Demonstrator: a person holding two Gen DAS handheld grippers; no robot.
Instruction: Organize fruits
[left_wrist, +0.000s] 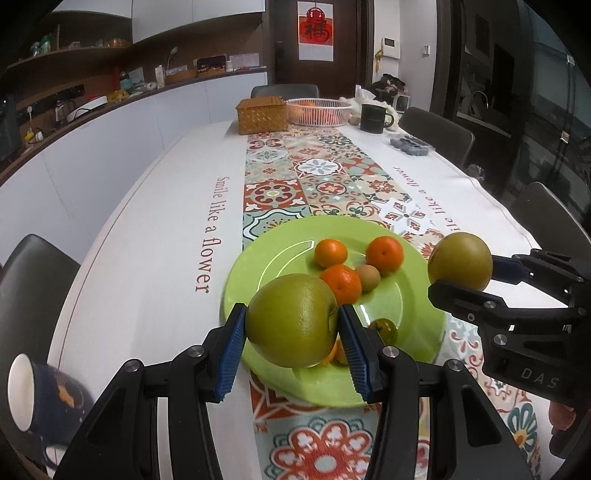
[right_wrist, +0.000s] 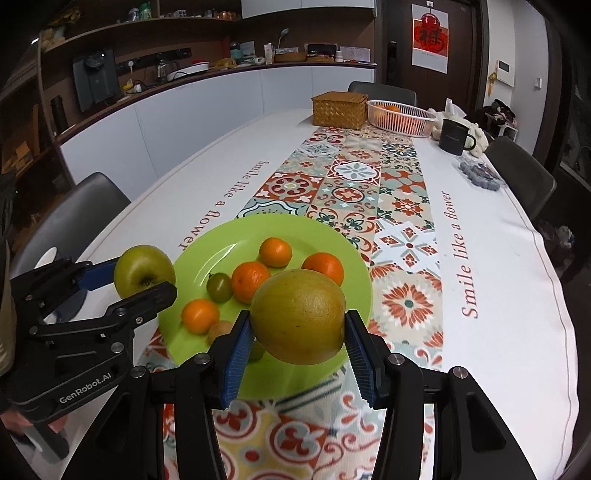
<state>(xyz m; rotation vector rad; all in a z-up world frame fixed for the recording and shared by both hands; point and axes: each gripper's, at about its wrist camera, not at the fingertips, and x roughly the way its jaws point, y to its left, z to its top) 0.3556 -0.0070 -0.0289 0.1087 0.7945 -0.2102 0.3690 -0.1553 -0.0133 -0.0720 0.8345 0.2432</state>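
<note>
My left gripper (left_wrist: 291, 332) is shut on a green apple (left_wrist: 291, 319), held above the near left rim of the green plate (left_wrist: 406, 291). My right gripper (right_wrist: 298, 338) is shut on a green-brown pear (right_wrist: 298, 315), held above the plate's (right_wrist: 199, 254) near right side. Each gripper shows in the other's view: the right with its pear (left_wrist: 460, 261), the left with its apple (right_wrist: 144, 269). On the plate lie several tangerines (right_wrist: 250, 281), a small green tomato (right_wrist: 219, 286) and a kiwi (left_wrist: 368, 277).
A patterned runner (left_wrist: 317, 177) covers the table's middle. At the far end stand a wicker box (left_wrist: 262, 114), a white basket (left_wrist: 318, 110) with oranges, a black mug (left_wrist: 373, 118) and a blueberry box (left_wrist: 409, 144). A dark mug (left_wrist: 40, 398) sits near left. Chairs surround the table.
</note>
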